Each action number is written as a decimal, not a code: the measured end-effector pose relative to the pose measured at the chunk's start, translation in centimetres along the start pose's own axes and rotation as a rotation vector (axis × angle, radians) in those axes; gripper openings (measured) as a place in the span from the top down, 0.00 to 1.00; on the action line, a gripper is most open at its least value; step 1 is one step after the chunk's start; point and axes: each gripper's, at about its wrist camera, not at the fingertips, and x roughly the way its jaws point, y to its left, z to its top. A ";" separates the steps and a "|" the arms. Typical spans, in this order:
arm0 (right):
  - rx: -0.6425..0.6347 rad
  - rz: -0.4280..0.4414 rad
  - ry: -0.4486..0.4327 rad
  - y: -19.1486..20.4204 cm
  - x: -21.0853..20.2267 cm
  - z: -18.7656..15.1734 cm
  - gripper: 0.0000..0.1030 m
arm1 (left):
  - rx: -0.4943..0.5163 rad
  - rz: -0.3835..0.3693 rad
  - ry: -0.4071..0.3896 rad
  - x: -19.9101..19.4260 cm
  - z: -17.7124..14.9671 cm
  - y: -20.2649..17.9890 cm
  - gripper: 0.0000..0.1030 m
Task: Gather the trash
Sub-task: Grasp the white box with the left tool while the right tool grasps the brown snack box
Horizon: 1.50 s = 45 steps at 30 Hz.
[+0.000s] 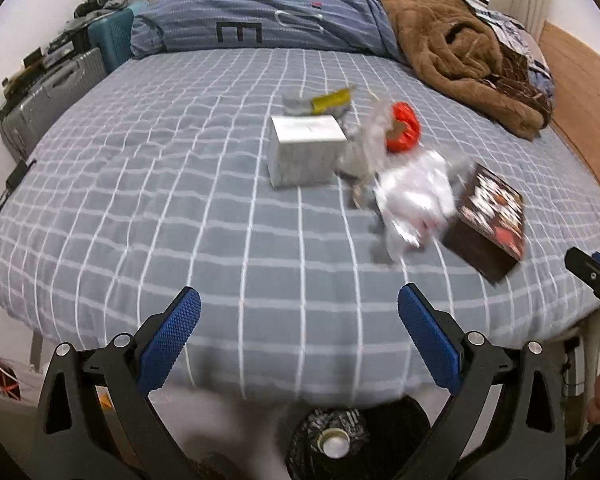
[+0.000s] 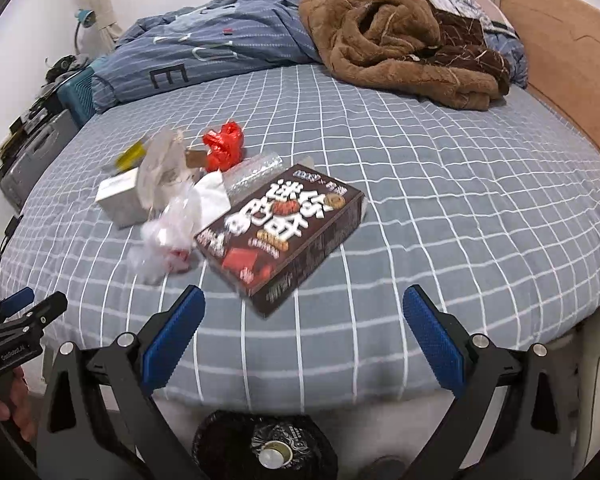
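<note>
Both wrist cameras looked from just off the foot edge of the bed [image 1: 140, 216], facing along its checked sheet toward the folded quilt [image 1: 260, 12] at the far end. The left view sat left of the dark snack box [image 1: 488, 220], the right view nearer to it [image 2: 284, 232]. Both shared the bed and its litter pile.

Trash heaped on a checked bed [image 2: 440, 184]

The right gripper [image 2: 304, 300] hangs open over the near edge, nothing between its jaws. Just ahead lies a brown snack box [image 2: 282, 232], touching a clear plastic bag [image 2: 168, 236], with a white box [image 2: 118, 196] and red wrapper [image 2: 222, 150] behind.
</note>
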 end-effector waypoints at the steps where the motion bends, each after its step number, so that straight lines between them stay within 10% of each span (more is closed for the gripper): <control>1: 0.001 0.001 0.005 0.1 0.5 0.4 0.07 | -0.006 0.004 -0.002 0.5 0.7 0.2 0.06; 27: 0.428 0.040 0.406 -2.1 13.7 8.1 0.07 | -0.069 0.022 0.009 10.3 11.4 -0.9 0.06; 45: 0.369 -0.123 0.472 0.9 16.4 8.9 0.07 | -0.106 0.034 0.008 13.0 12.5 -1.0 0.06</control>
